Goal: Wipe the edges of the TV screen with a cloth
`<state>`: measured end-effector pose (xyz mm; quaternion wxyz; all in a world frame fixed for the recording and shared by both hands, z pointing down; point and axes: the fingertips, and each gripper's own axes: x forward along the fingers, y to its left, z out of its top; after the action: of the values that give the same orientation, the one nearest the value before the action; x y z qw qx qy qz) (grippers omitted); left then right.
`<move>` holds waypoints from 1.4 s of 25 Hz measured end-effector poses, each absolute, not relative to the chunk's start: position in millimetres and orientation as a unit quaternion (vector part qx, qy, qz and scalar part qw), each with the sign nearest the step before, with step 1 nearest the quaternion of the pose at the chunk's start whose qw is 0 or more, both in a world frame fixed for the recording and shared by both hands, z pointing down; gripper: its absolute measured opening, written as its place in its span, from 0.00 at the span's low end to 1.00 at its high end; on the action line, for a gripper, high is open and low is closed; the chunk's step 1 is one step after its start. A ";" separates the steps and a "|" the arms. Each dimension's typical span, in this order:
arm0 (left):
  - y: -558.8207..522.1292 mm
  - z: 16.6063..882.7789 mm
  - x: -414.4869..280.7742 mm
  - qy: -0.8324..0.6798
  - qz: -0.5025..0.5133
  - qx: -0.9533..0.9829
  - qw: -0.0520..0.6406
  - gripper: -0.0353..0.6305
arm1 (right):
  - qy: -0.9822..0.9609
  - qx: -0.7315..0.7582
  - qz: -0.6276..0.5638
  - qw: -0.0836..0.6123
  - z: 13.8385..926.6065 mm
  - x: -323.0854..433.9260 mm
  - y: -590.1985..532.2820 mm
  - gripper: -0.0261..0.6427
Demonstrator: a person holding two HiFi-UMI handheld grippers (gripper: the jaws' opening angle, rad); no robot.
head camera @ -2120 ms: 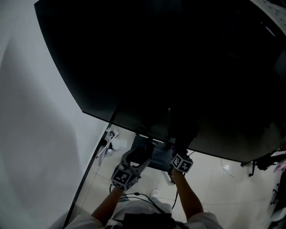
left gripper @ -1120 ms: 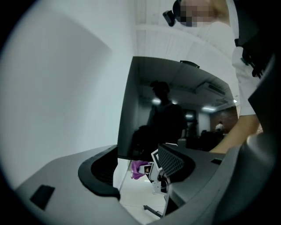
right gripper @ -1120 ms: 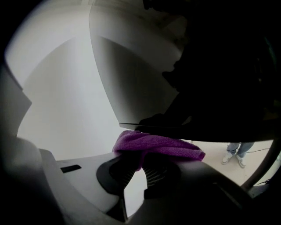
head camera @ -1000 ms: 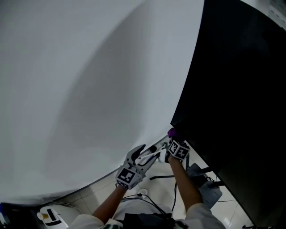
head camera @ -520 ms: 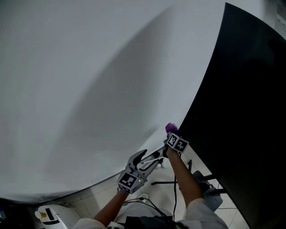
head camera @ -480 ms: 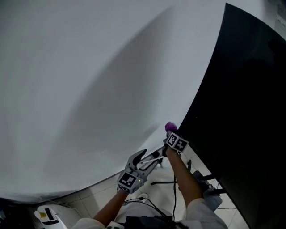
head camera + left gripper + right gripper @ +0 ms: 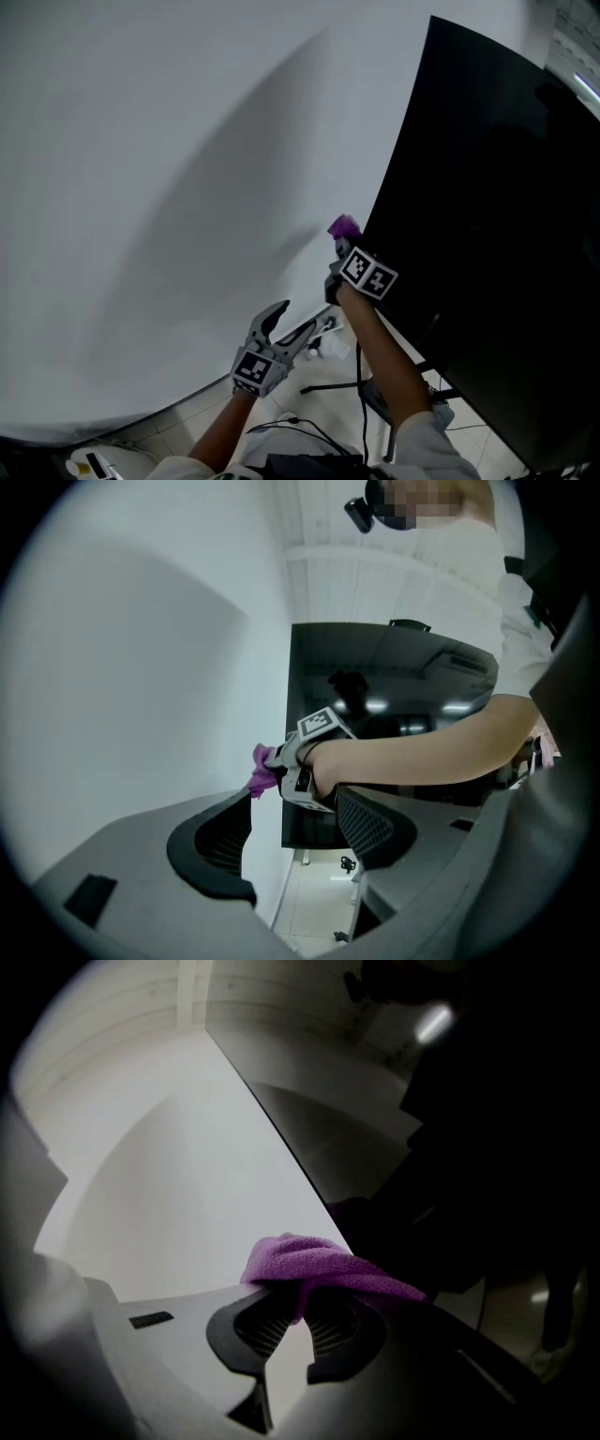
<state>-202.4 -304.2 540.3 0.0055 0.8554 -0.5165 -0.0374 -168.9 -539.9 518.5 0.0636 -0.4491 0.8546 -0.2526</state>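
The left tool [image 7: 302, 319] is low and to the left of its partner, with jaws standing apart and nothing between them. In its own view the left tool [image 7: 292, 841] looks up along a white wall [image 7: 141, 667] toward the other hand; tiled floor [image 7: 314, 902] lies below it.

The right tool [image 7: 339, 246] is raised above and to the right of the left one, at the end of a bare forearm [image 7: 380, 356]. In its own view the right tool [image 7: 302, 1327] has its jaws closed on a purple cloth [image 7: 319, 1269], which bunches out ahead of the tips.

The cloth [image 7: 344, 226] sits just ahead of the right tool, at the left edge of the TV screen [image 7: 487, 206], where the dark panel meets the wall [image 7: 169, 187]. It appears to touch that edge. The left gripper view also shows the cloth [image 7: 261, 769] at the screen's border.

The TV screen [image 7: 469, 1147] extends to the right of the right tool, dark and glossy, with ceiling lights reflected.
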 end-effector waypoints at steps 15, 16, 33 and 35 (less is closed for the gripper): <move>-292.6 474.0 -178.3 -0.477 -0.051 0.876 -0.057 0.45 | 0.879 -0.422 -0.095 0.202 221.6 -173.5 -525.6 0.11; -292.0 473.6 -177.9 -0.476 -0.055 0.876 -0.056 0.45 | 0.879 -0.422 -0.081 0.206 203.9 -172.2 -524.1 0.11; -281.3 437.3 -162.4 -0.463 -0.071 0.879 -0.088 0.45 | 0.870 -0.444 0.072 0.202 20.0 -159.7 -508.6 0.11; -278.0 434.8 -150.4 -0.452 -0.080 0.884 -0.086 0.45 | 0.865 -0.448 0.092 0.206 4.9 -153.3 -500.4 0.11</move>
<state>-150.4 -278.0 434.8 -0.0864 0.8842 -0.4520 -0.0798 -153.3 -500.4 4.9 0.2060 -0.4476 0.8653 0.0920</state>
